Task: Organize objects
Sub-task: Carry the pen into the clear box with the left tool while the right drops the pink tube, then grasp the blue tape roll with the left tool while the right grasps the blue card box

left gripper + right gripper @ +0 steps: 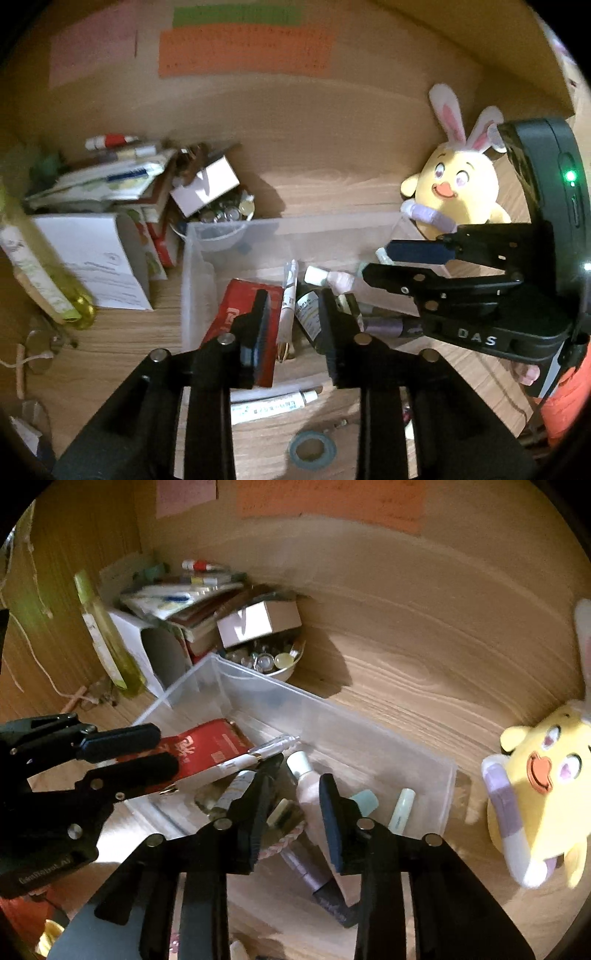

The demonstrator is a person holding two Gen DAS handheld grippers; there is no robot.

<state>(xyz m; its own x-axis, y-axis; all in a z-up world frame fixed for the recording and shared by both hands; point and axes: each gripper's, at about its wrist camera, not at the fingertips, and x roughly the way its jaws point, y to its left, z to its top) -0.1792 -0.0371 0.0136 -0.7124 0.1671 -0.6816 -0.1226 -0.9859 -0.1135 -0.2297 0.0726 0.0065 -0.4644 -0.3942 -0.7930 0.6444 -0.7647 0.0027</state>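
A clear plastic bin [192, 258] [424, 771] sits on the wooden desk. In it lie a red box [236, 306] [210, 746], a white pen [288, 299] [258, 755], a dark bottle [308, 314], a pink tube [338, 278] [308, 794], a purple tube [388, 326] [314, 875] and pale green tubes [400, 808]. My left gripper [293, 328] [144, 755] is open and empty above the bin's near side. My right gripper [295, 819] [376, 264] is open and empty over the bin, around the pink tube without touching it.
A yellow plush chick with bunny ears [458, 192] [543, 782] stands right of the bin. Left of the bin are a stack of books and papers [110, 184] [177, 605], a bowl of small items [225, 218] [273, 661] and a yellow-green bottle [44, 266] [107, 635]. A white tube [273, 404] and a tape roll [312, 448] lie in front.
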